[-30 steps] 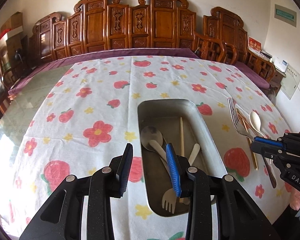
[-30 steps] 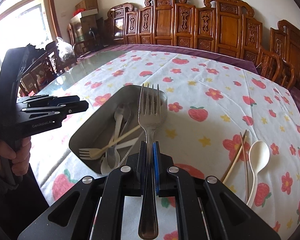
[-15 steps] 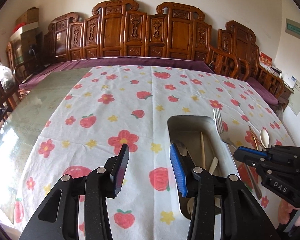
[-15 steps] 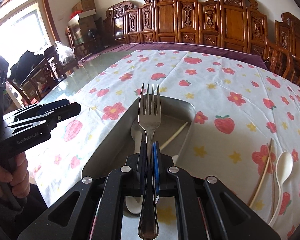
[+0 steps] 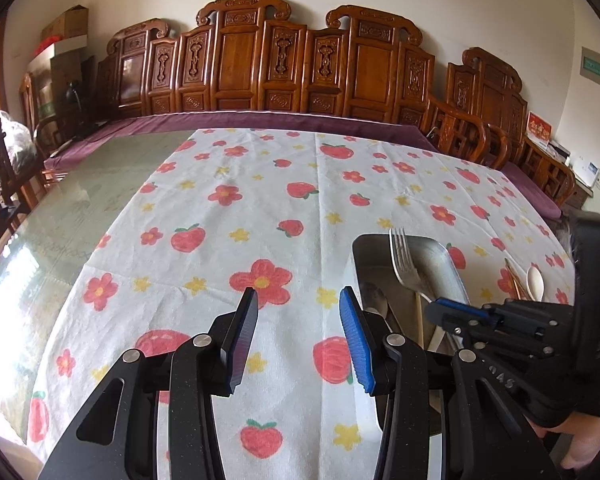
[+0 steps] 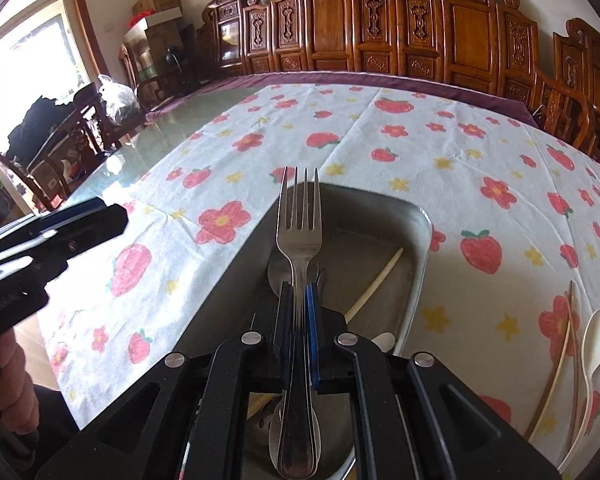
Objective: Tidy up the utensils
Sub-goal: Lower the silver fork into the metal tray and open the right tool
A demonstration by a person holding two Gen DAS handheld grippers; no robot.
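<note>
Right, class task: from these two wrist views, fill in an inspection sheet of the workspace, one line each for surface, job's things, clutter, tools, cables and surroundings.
Surface: glass-topped table under a strawberry-and-flower cloth.
Job's things: metal tray holding a metal spoon, a chopstick and other utensils, partly hidden; white spoon and chopsticks lie on the cloth beside the tray.
Clutter: nothing seen on the cloth.
Tools: right tool shut on a metal fork, over the tray; left tool open, empty, over the cloth.
Cables: nothing seen.
Surroundings: carved wooden chairs along the wall, cardboard boxes, bright window.
</note>
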